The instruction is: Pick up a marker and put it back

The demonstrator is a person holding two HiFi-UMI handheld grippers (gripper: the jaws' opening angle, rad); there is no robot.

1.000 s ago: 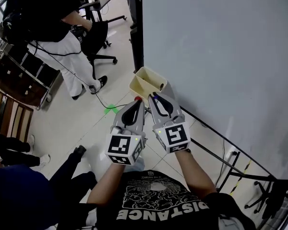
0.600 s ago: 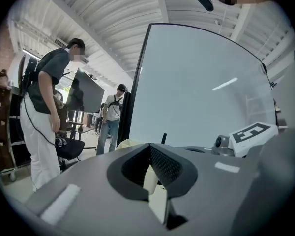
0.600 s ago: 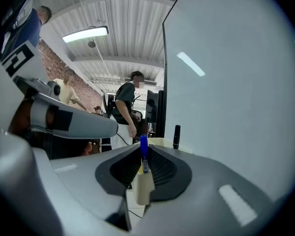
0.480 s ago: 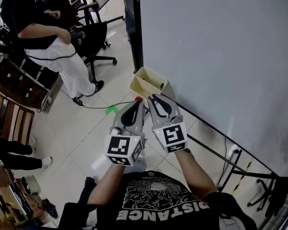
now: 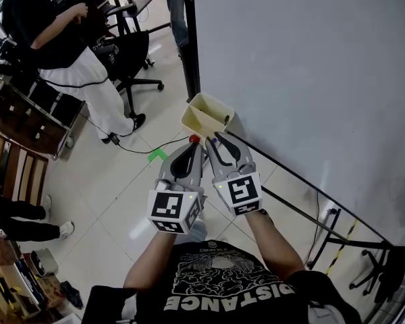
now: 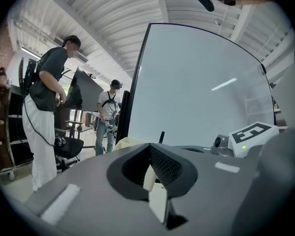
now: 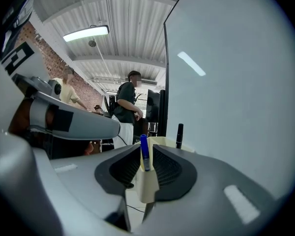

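Observation:
My right gripper (image 5: pixel 214 142) holds a blue marker (image 7: pixel 144 151) upright between its tips, just short of the cream tray (image 5: pixel 204 113). Its jaws are opening, and the pads still touch the marker. In the head view the marker's tip (image 5: pixel 214 139) shows at the jaw ends. A black marker (image 7: pixel 179 134) stands in the tray (image 7: pixel 162 140) at the foot of the whiteboard. My left gripper (image 5: pixel 193 145) hangs close beside the right one, jaws together. A small red thing (image 5: pixel 195 139) shows at its tip. Nothing shows between its jaws in the left gripper view (image 6: pixel 155 181).
The whiteboard (image 5: pixel 310 79) fills the right side, its black stand legs (image 5: pixel 304 194) running across the floor. A person in white trousers (image 5: pixel 88 79) stands at the left beside an office chair (image 5: pixel 131 59). A wooden shelf (image 5: pixel 27 113) and a floor cable (image 5: pixel 142 147) lie left.
Both grippers have stayed almost in place before the tray. The standing person has shifted, and the dark-clothed person at the lower left has gone from view.

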